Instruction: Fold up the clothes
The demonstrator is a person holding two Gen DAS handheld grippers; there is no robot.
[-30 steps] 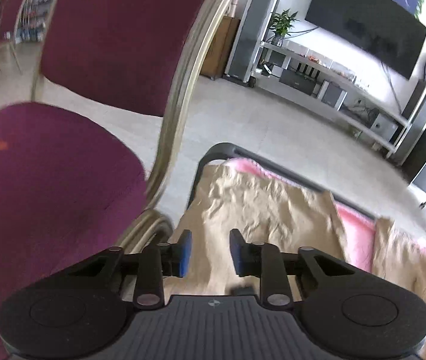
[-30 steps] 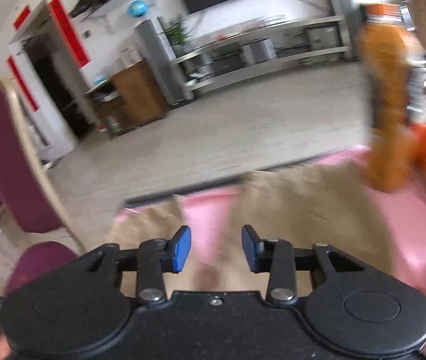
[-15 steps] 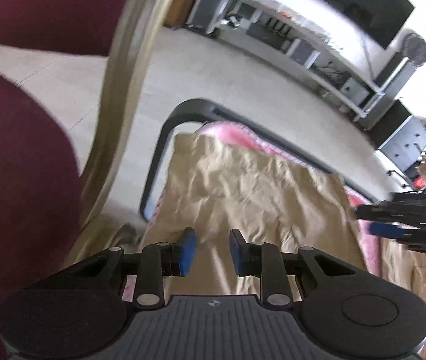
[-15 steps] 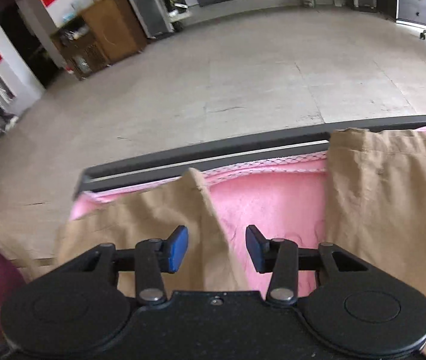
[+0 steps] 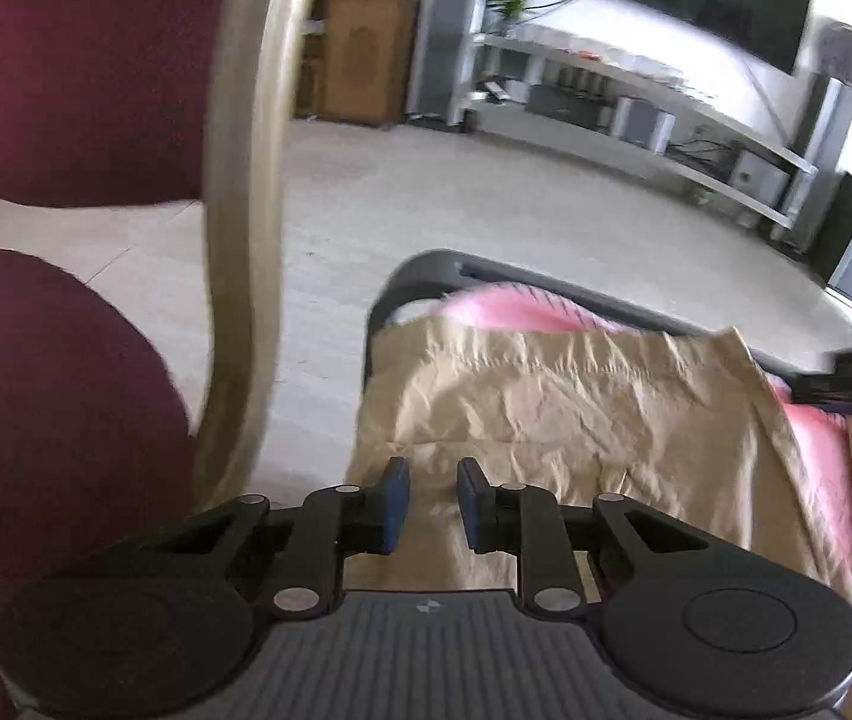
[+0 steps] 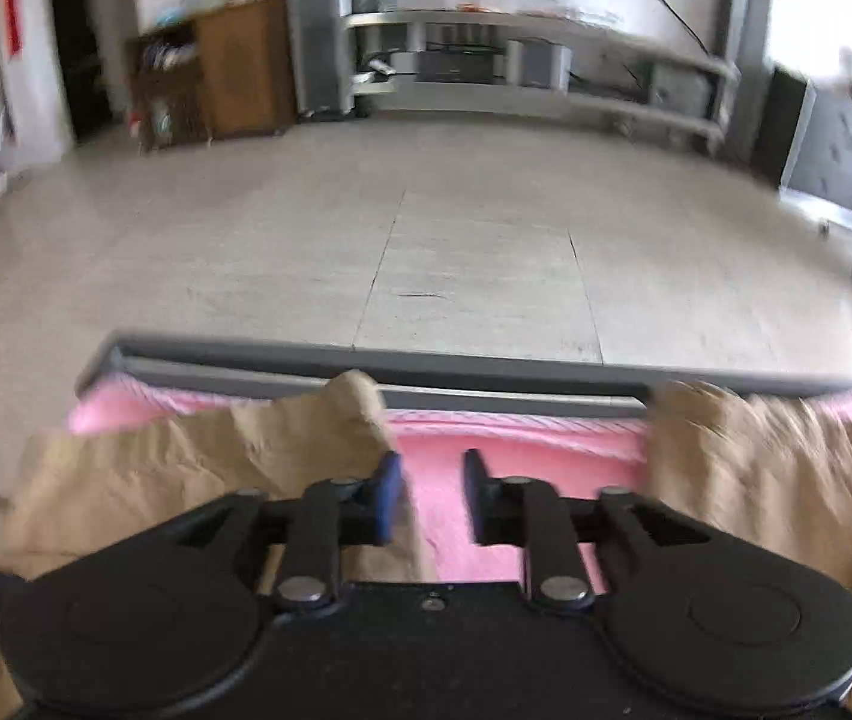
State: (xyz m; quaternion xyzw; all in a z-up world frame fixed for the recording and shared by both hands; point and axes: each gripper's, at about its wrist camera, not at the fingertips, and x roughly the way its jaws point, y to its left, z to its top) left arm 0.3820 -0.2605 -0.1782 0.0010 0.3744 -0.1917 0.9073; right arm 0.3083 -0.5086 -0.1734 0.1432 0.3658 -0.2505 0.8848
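Note:
Tan trousers lie spread on a pink cloth over a dark-framed table. In the left wrist view my left gripper hovers open just above the left trouser leg, nothing between its blue pads. In the right wrist view both legs show, one at left and one at right, with pink cloth between them. My right gripper is open over that gap, its left pad at the inner edge of the left leg. The other gripper's dark body shows blurred at the right edge of the left wrist view.
A maroon chair with a pale gold frame stands close on the left of the table. The table's dark rim runs along its far edge. Beyond lie tiled floor, a long TV shelf and a wooden cabinet.
Both cameras have tilted up, showing more of the room. The right gripper has shifted right, from over the left leg's hem toward the pink gap. Both stay open.

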